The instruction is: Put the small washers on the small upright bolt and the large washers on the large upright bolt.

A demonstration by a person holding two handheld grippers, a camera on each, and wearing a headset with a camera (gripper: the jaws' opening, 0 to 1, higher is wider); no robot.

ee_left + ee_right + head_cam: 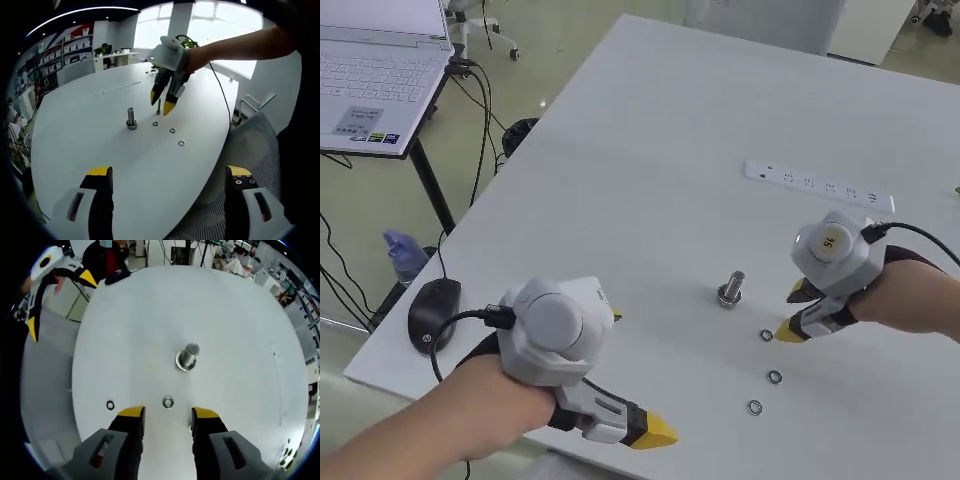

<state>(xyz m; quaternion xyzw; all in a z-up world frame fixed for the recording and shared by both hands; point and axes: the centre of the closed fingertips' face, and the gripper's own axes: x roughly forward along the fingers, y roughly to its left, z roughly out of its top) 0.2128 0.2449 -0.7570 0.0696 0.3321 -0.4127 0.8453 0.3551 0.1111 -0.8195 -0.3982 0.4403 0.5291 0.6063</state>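
A large upright bolt (pixel 731 288) (pixel 131 118) (pixel 187 356) stands on the white table (pixel 660 160). Three washers lie flat to its right: one (pixel 766 335) (pixel 168 402) just off my right gripper's tips, a second (pixel 775 377) (pixel 110 405) and a third (pixel 754 407) nearer the front edge. My right gripper (pixel 793 313) (pixel 168 415) hovers low and open over the first washer, holding nothing. A thin upright bolt (pixel 159 105) shows between its fingers in the left gripper view. My left gripper (pixel 636 374) (pixel 167 175) is wide open and holds nothing, at the table's near edge.
A white power strip (pixel 818 185) lies behind the right gripper. A black mouse (pixel 433 310) sits at the table's left corner. A laptop (pixel 375 70) rests on a side stand at far left. The table's front edge runs just below the washers.
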